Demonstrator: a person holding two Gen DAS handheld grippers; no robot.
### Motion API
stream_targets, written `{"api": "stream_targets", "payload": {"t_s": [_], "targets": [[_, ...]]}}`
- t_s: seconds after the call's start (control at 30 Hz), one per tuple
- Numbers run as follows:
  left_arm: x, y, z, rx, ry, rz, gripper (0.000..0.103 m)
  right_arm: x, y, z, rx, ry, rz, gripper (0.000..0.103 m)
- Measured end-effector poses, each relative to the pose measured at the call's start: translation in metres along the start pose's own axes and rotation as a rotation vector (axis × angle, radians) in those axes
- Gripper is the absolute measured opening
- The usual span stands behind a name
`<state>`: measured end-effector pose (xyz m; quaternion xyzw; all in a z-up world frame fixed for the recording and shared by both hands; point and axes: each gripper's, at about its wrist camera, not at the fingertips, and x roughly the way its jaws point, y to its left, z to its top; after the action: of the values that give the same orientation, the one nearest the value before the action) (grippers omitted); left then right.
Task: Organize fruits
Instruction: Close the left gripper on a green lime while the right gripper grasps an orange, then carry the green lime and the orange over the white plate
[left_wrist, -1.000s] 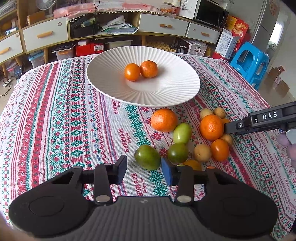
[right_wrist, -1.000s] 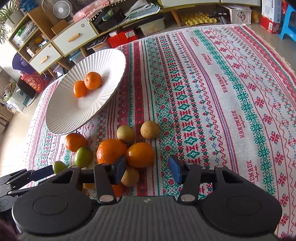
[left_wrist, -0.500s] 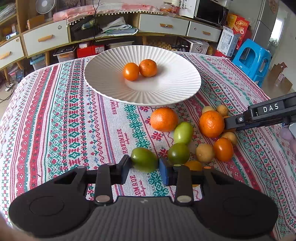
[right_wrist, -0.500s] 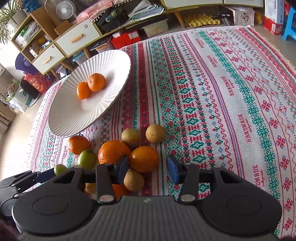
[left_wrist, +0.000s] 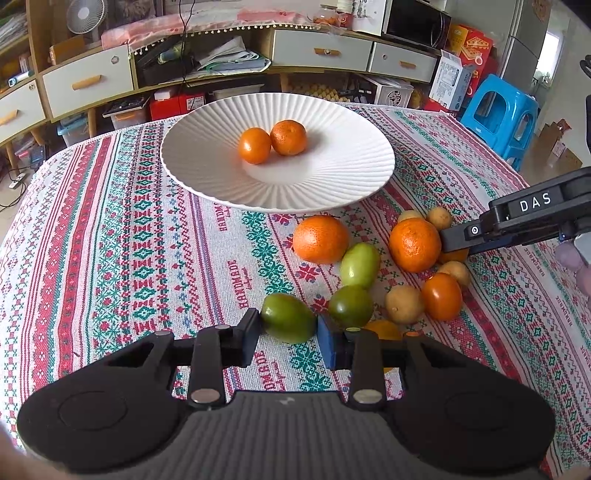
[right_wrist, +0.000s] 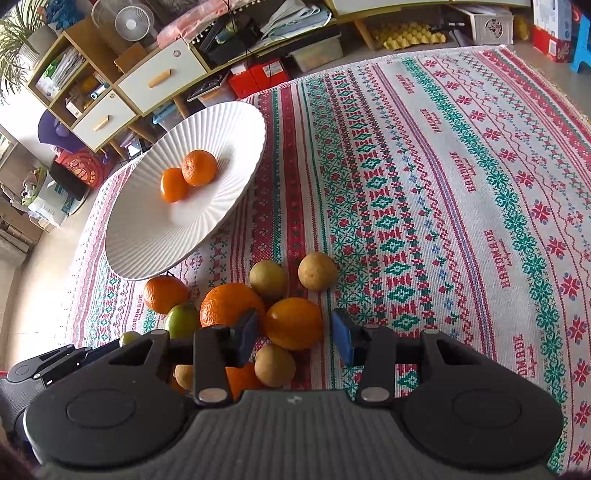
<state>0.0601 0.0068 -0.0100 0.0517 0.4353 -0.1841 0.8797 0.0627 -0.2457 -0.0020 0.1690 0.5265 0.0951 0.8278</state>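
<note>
On the patterned tablecloth, my left gripper (left_wrist: 287, 334) is shut on a dark green fruit (left_wrist: 286, 318), both pads pressed on its sides. A white ribbed plate (left_wrist: 192, 177) behind it holds two mandarins (left_wrist: 255, 145). In the right wrist view my right gripper (right_wrist: 293, 334) has its jaws closing around a smooth orange (right_wrist: 293, 321). A small gap still shows at each pad. This orange lies in a cluster with a larger orange (right_wrist: 225, 304) and tan round fruits (right_wrist: 317, 271). The plate (right_wrist: 147, 254) sits up to the left.
Loose fruit lies between the grippers: an orange (left_wrist: 320, 239), two green fruits (left_wrist: 360, 260), tan fruits (left_wrist: 404, 304) and a small orange (left_wrist: 442, 296). Drawer cabinets (left_wrist: 88, 83) and a blue stool (left_wrist: 498, 114) stand beyond the table's far edge.
My left gripper's jaws closed onto the dark green fruit. The right gripper's jaws narrowed around the smooth orange. Neither hand shifted noticeably.
</note>
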Motion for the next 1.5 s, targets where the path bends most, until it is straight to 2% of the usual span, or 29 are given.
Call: {"api": "stream_targets", "payload": {"t_s": [0.37, 0.5, 0.87, 1.1, 1.5], "targets": [[-0.001, 0.001, 0.001, 0.0, -0.003, -0.004, 0.036, 0.005, 0.001, 0.001, -0.027, -0.003, -0.008, 0.036], [-0.004, -0.001, 0.002, 0.004, -0.01, -0.008, 0.036, 0.008, 0.003, -0.002, -0.041, 0.002, -0.018, 0.031], [-0.019, 0.005, 0.007, -0.008, -0.046, -0.033, 0.035, -0.009, 0.01, 0.001, -0.047, -0.036, -0.035, 0.03], [-0.028, 0.006, 0.013, -0.015, -0.076, -0.051, 0.035, -0.025, 0.017, 0.01, -0.035, -0.09, 0.001, 0.03], [-0.028, 0.003, 0.035, -0.039, -0.123, -0.061, 0.035, -0.021, 0.028, 0.032, 0.007, -0.122, 0.082, 0.03]]}}
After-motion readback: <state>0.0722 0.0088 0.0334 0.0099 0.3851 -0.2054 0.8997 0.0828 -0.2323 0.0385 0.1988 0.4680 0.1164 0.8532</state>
